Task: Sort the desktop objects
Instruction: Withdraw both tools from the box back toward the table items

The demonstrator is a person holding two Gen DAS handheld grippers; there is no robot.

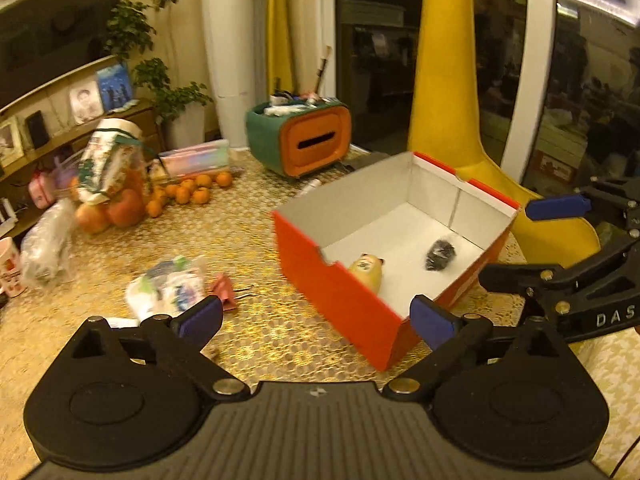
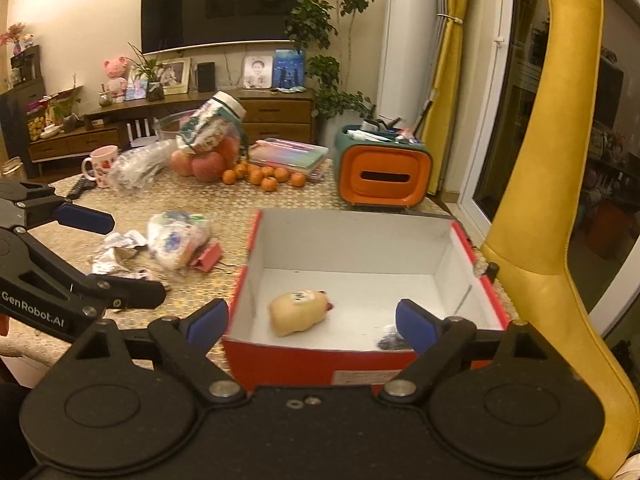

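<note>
An open red cardboard box with a white inside [image 2: 360,240] is seen on the gold-patterned table [image 1: 248,232], beside a yellow chair [image 2: 560,200]. Two things lie on its floor – a small cream toy figure [image 2: 298,312] on its side and a dark crumpled lump [image 1: 440,255], well apart. The left gripper [image 1: 316,320] and right gripper [image 2: 312,322] are held with blue-padded fingers [image 2: 208,320] spread wide, nothing between them. Crumpled wrappers and a plastic bag [image 2: 178,240] are left outside the box.

On the surface [image 2: 280,196], the box [image 2: 360,236] holds a toy [image 2: 298,312] and a bundle [image 1: 440,255] (well apart); wrappers [image 2: 176,240] lie left, the organizer [image 2: 384,172] behind.
</note>
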